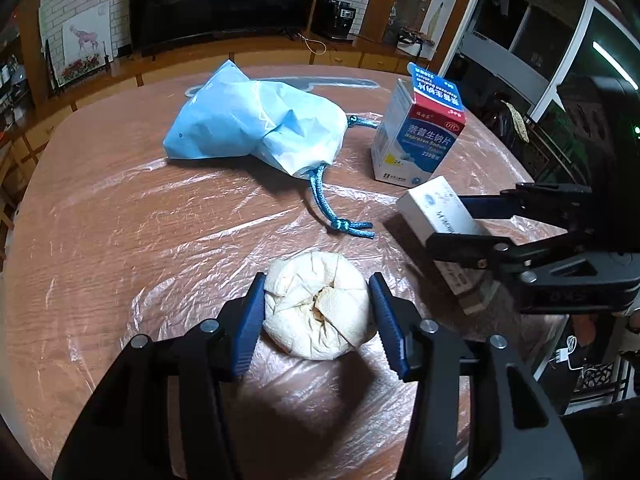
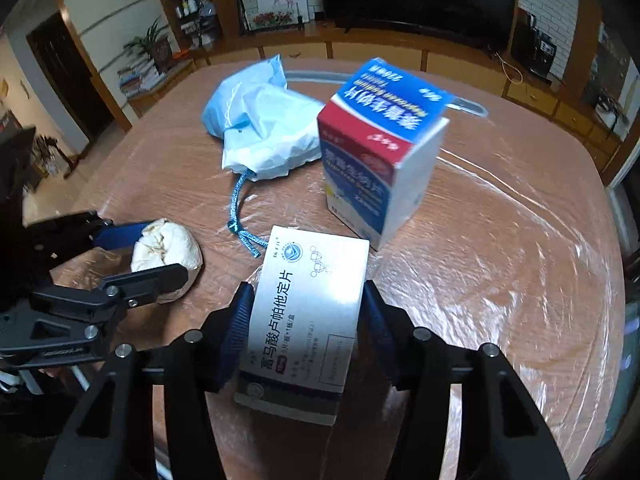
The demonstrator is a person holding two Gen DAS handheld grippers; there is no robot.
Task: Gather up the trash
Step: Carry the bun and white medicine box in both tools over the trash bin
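A crumpled cream paper wad lies on the film-covered table. My left gripper is shut on it, a blue pad pressing each side. From the right wrist view the same wad sits in the left gripper at the left. My right gripper is shut on a flat white medicine box, gripping its long sides. In the left wrist view that box tilts up between the right gripper's fingers.
A taller blue, red and white medicine carton stands upright behind the white box. A light blue drawstring bag lies at the back, its blue cord trailing toward the wad. Wooden cabinets and a television stand beyond the table.
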